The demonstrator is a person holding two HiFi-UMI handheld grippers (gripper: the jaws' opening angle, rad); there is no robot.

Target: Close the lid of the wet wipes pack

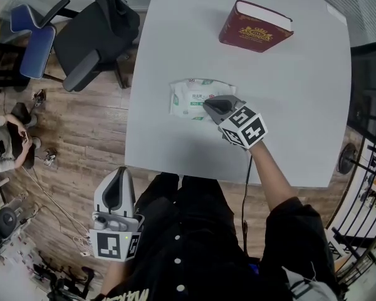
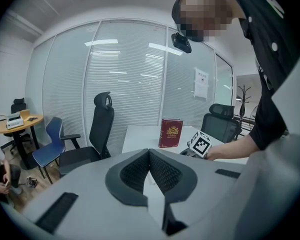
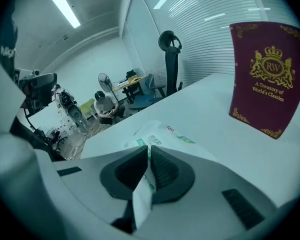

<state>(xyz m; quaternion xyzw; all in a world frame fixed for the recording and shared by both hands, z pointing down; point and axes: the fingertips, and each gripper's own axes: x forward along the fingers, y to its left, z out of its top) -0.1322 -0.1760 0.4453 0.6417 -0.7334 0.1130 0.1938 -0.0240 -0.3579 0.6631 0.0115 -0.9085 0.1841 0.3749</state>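
In this glass-walled office, the wet wipes pack point(image 1: 191, 98) lies mid-frame on the white table point(image 1: 301, 105). Your right gripper point(image 1: 208, 105) seems pinched on its thin lid flap point(image 3: 142, 200). Lay it flat over the opening and press. Your left gripper point(image 1: 118, 175), closed and empty, waits lower left.

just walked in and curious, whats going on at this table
A person is working with two handheld grippers. The right gripper has its jaws shut on the lid flap of the wet wipes pack lying on the white table. The left gripper, jaws shut and empty, is off the table by the person's lap. A red book stands further back.
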